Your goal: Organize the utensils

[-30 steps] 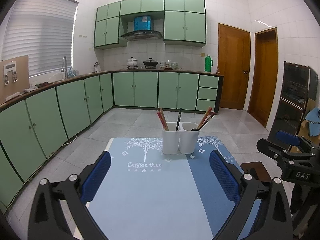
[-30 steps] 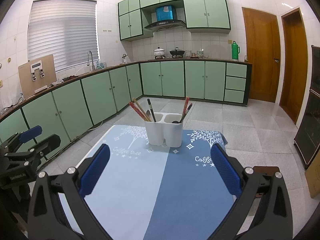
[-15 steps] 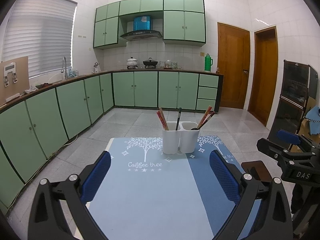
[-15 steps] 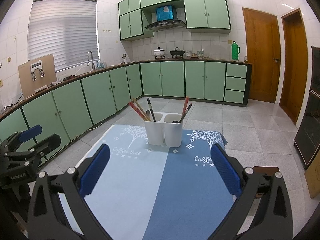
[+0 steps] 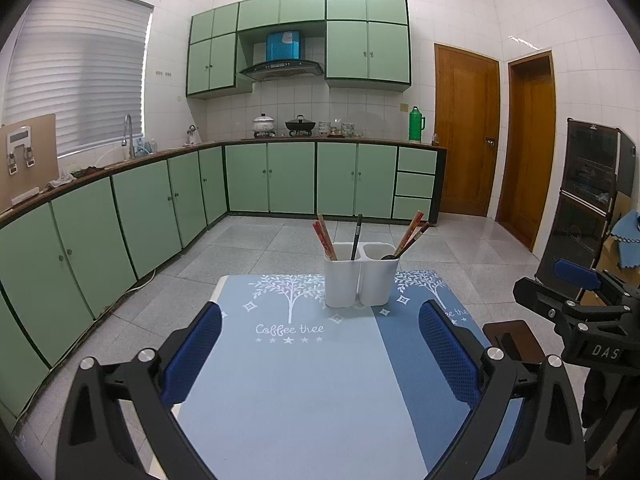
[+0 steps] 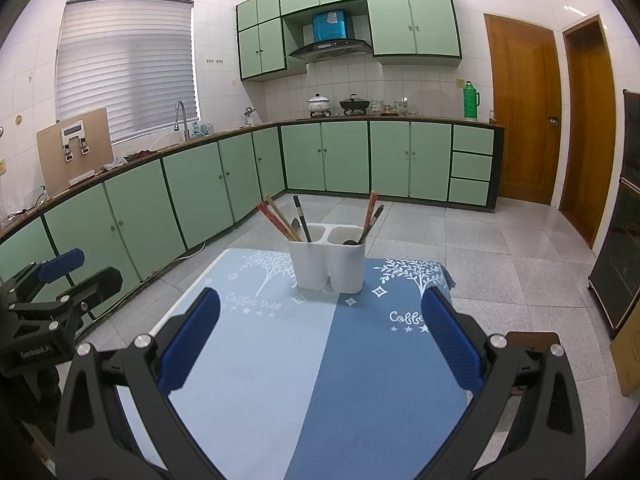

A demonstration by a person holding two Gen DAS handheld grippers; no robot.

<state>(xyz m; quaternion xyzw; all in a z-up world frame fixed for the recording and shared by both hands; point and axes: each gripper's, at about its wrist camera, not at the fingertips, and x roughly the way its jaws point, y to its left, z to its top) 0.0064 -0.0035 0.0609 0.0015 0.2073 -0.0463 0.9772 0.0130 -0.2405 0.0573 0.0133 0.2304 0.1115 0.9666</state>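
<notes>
Utensils stood sorted in holder [image 5: 361,276]; nothing held.
Both grippers' fingers [image 5: 192,354] [image 6: 452,344] spread, holder well ahead; no next grasp evident.

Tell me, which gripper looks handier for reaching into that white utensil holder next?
Hard to call, perhaps the left gripper: the holder sits slightly nearer its centreline. The right gripper is open and empty too.

Bare tablecloth [image 5: 304,392] before utensil holder [image 5: 361,280]

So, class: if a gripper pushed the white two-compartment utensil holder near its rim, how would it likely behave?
The utensil holder would probably tip: it stands tall on a narrow base. The leaning chopsticks likely shift and rattle. The tablecloth may bunch.
</notes>
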